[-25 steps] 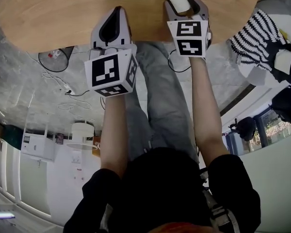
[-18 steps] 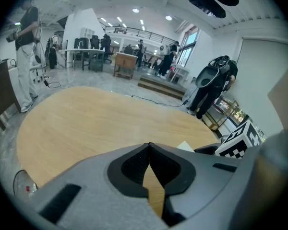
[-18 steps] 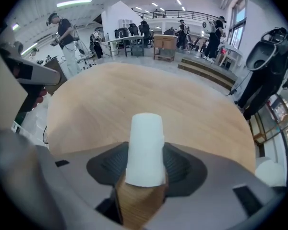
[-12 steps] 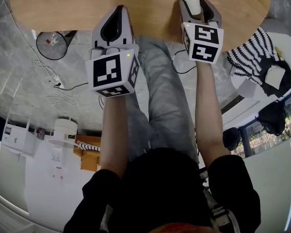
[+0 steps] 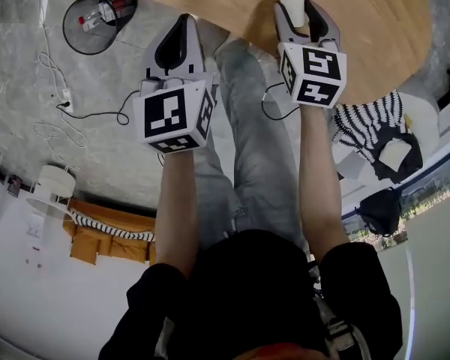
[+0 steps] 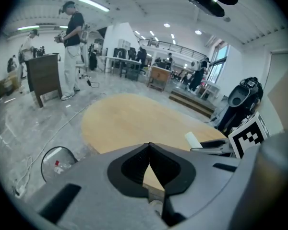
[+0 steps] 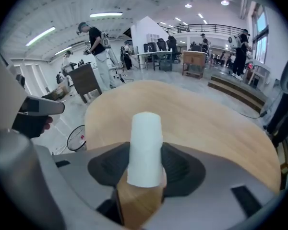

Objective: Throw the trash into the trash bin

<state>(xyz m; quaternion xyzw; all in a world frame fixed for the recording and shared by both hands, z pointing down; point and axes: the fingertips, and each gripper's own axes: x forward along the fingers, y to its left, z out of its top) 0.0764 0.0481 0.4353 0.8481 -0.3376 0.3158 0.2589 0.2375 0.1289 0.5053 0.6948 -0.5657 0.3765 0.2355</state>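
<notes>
White paper cup [image 7: 145,147] clamped in your R gripper [image 5: 304,17] over the wood table [image 5: 360,21], jaws just squeezed in a bit. L gripper [image 6: 149,147] jaws together, just off table's left edge. Wire trash bin [image 5: 97,21] farther left of table.

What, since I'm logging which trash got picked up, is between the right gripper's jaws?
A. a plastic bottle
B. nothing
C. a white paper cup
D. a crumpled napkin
C: the right gripper view shows the white paper cup standing between the jaws of the right gripper, which have just been closing a little on it.
</notes>
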